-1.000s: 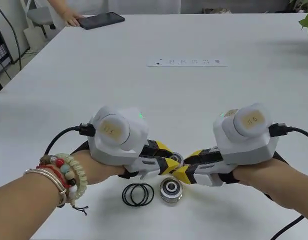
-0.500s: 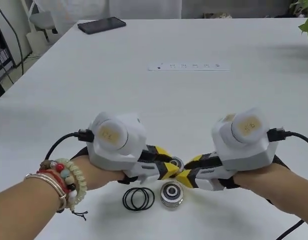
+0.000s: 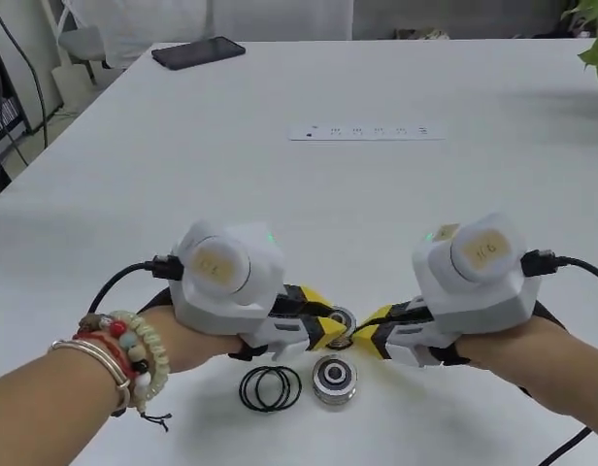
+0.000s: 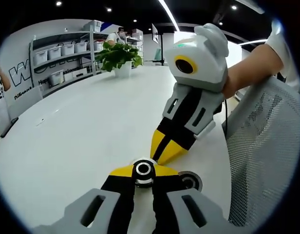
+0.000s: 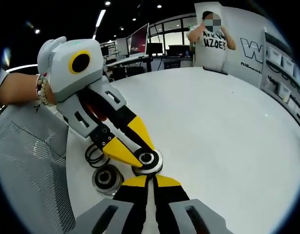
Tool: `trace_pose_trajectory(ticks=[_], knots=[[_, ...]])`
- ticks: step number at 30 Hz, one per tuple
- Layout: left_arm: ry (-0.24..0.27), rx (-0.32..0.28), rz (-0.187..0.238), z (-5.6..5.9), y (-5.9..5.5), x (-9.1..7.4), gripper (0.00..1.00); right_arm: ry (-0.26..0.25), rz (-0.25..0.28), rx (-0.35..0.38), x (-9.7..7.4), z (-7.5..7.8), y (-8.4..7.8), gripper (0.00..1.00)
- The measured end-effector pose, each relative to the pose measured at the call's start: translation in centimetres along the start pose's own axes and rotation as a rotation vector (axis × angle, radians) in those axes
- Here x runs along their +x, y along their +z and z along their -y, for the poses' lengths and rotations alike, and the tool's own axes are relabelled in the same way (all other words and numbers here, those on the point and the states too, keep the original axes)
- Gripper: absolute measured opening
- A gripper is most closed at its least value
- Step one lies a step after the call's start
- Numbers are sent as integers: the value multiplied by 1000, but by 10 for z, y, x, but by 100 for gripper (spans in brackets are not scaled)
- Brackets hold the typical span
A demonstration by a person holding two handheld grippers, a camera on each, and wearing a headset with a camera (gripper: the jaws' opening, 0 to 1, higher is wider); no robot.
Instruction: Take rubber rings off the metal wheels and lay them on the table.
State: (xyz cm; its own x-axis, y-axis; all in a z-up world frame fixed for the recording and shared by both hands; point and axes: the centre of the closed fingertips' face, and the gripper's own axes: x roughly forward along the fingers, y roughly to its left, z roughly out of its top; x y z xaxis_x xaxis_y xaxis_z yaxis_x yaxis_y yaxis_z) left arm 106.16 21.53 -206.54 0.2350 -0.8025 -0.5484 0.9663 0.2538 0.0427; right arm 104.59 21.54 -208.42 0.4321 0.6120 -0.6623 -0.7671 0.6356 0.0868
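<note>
Both your grippers meet over one metal wheel, low above the table's near edge.
Your left gripper (image 4: 142, 172) has its yellow jaws clamped on either side of a small metal wheel (image 5: 147, 159), holding it just above the white table (image 3: 377, 204). Your right gripper (image 5: 150, 182) points at it from the opposite side, its jaws drawn together with the tips at the wheel's rim; whether they pinch a ring there, you cannot tell from these views. Just below the held wheel, a second wheel (image 3: 334, 377) lies flat on the table. Beside it, on your left, three black rubber rings (image 3: 270, 388) lie overlapping on the surface, near the second wheel but not touching it.
</note>
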Motion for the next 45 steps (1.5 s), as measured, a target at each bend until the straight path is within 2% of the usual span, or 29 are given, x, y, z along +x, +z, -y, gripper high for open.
trace_pose_trajectory(ticks=[5, 8, 15, 17, 18, 19, 21, 24, 26, 39, 45], knots=[[-3, 5, -1, 0, -1, -3, 8, -27, -16, 6, 1, 4, 0, 0], [-3, 7, -3, -1, -2, -3, 8, -35, -24, 51, 1, 6, -1, 0], [-3, 7, -5, -1, -3, -5, 8, -45, 13, 224, -4, 13, 4, 0], [-3, 6, -5, 0, -3, -6, 8, -33, 50, 292, -6, 15, 10, 0], [-3, 6, -5, 0, -3, -6, 8, -10, 81, 318, -6, 12, 16, 0], [-3, 7, -5, 0, -3, -6, 8, -7, 67, 331, -7, 12, 14, 0], [-4, 9, -5, 1, -3, -6, 8, -19, 60, 297, -7, 12, 13, 0], [-4, 15, -6, 1, -3, -7, 8, -6, 68, 311, -7, 8, 17, 0], [-1, 17, -5, 1, -3, -7, 8, -16, 57, 287, -7, 8, 17, 0], [-2, 19, -5, 1, -3, -8, 8, -8, 62, 269, -9, -2, 23, 0], [-2, 15, -5, 1, -4, -8, 8, -7, 62, 251, -9, -1, 23, 0]])
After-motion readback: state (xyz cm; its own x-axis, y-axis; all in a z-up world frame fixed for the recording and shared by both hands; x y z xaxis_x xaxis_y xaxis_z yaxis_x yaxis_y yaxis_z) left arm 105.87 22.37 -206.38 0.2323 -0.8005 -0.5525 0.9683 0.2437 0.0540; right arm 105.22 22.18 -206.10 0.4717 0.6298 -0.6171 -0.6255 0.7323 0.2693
